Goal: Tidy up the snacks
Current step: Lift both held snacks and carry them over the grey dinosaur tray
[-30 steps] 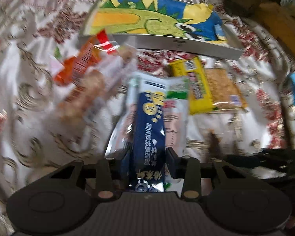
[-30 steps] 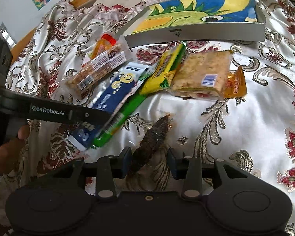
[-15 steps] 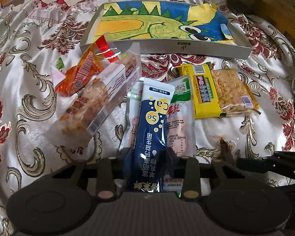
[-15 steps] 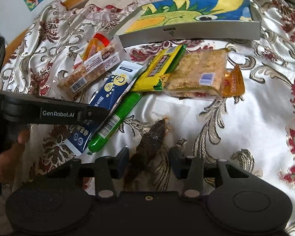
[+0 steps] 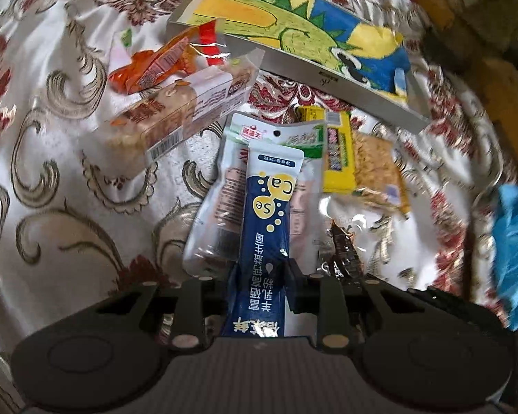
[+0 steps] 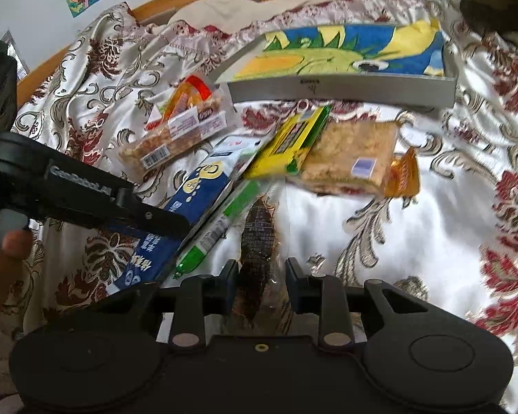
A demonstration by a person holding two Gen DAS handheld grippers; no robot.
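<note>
Our left tongs (image 5: pixel 259 272) clamp the blue sachet (image 5: pixel 271 214) near the bed's (image 6: pixel 414 248) front, right tongs (image 6: pixel 262 276) sit parted around the dark snack packet (image 6: pixel 259 238); we should lift the sachet cleanly toward the far dinosaur tray (image 5: pixel 328 72).

Black hand-held gripper (image 6: pixel 260 276), round brass-coloured pins, white "GenRobot.AI" lettering, bare skin

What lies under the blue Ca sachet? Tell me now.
Under the blue sachet, clamped in the left gripper, lies a white and green pouch. Anything beneath that pouch is covered.
</note>
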